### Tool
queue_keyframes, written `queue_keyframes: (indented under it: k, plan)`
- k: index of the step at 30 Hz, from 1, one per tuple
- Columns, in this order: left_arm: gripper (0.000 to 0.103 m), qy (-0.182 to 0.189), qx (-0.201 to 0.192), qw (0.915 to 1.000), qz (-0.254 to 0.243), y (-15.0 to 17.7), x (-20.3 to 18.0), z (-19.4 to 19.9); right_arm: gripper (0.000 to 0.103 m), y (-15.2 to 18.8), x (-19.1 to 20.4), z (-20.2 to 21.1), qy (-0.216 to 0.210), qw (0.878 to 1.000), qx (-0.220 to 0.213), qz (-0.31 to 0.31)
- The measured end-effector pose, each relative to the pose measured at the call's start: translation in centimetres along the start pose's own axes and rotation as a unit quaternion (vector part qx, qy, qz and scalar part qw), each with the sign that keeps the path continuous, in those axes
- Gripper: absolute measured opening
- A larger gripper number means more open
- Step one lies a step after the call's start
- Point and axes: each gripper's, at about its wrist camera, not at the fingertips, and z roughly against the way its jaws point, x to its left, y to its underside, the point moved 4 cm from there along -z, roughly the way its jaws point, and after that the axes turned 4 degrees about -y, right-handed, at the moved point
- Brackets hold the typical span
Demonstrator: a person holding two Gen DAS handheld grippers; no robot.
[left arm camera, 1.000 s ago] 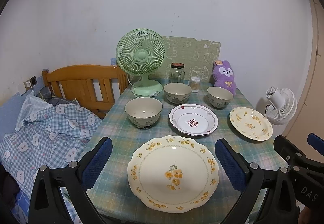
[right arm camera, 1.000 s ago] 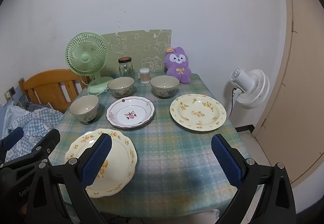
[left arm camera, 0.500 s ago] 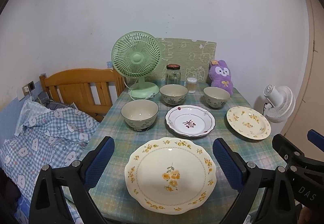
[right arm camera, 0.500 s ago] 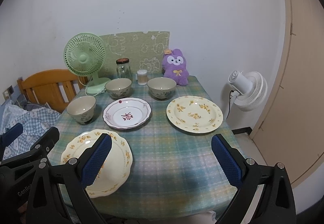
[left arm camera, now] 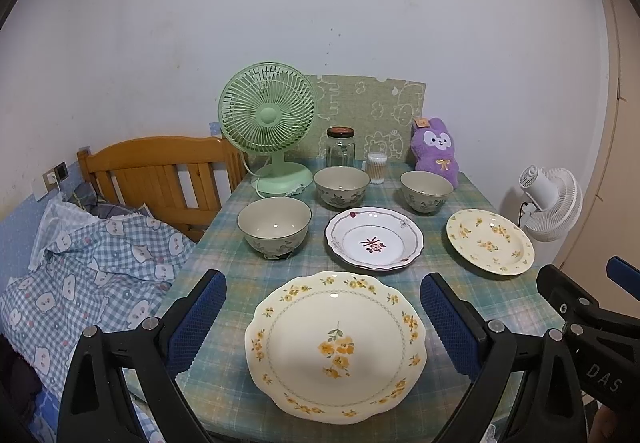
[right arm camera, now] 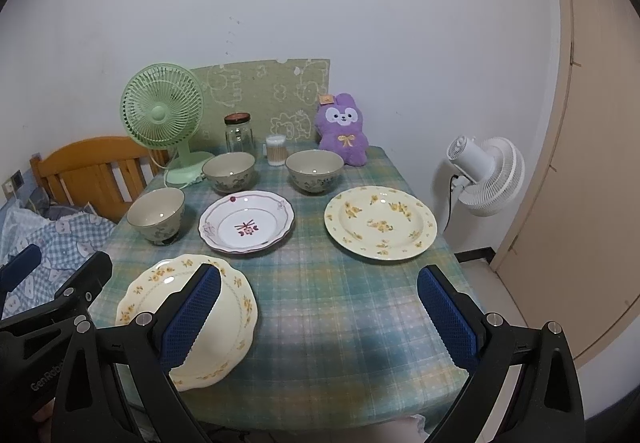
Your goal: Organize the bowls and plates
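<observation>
A large cream plate with yellow flowers [left arm camera: 335, 346] [right arm camera: 224, 307] lies at the table's near edge, between the fingers of my open left gripper [left arm camera: 323, 323], which hovers above it. Behind it sit a white plate with a red motif [left arm camera: 374, 237] [right arm camera: 246, 221] and a smaller yellow-flowered plate [left arm camera: 490, 241] [right arm camera: 380, 222] at the right. Three grey-green bowls stand further back: left [left arm camera: 274, 227] [right arm camera: 157, 215], middle [left arm camera: 341, 186] [right arm camera: 229, 171], right [left arm camera: 426, 191] [right arm camera: 315, 171]. My right gripper [right arm camera: 318, 319] is open over bare tablecloth.
A green desk fan [left arm camera: 269, 123], a glass jar [left arm camera: 340, 147], a cotton swab tub [left arm camera: 377, 168] and a purple plush [left arm camera: 436, 151] line the back of the table. A wooden bed frame [left arm camera: 160, 173] with checked bedding stands left. A white floor fan [right arm camera: 486, 171] stands right.
Both grippers have drawn back and slightly up from the table, so the dishes look a little smaller and lower. Nothing on the table has moved.
</observation>
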Motion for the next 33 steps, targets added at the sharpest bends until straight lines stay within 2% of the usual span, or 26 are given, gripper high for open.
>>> queue_keyframes:
  k: [16,20,28,33]
  plan:
    - [0.098,-0.001,0.003,1.0000,0.002,-0.1,0.4,-0.2,0.100,0.0,0.5,-0.1,-0.001,1.000,0.004,0.005]
    - [0.094,0.001,0.013,0.9999,-0.003,0.0,0.5,-0.7,0.100,0.0,0.6,-0.3,-0.002,1.000,0.005,0.000]
    - [0.092,-0.007,0.034,0.9994,-0.001,-0.1,1.3,-2.8,0.099,-0.4,2.2,-2.9,-0.007,1.000,0.026,0.007]
    - [0.089,-0.013,0.060,0.9981,-0.002,0.5,1.9,-5.2,0.094,-0.1,3.7,-5.6,-0.015,0.998,0.058,0.013]
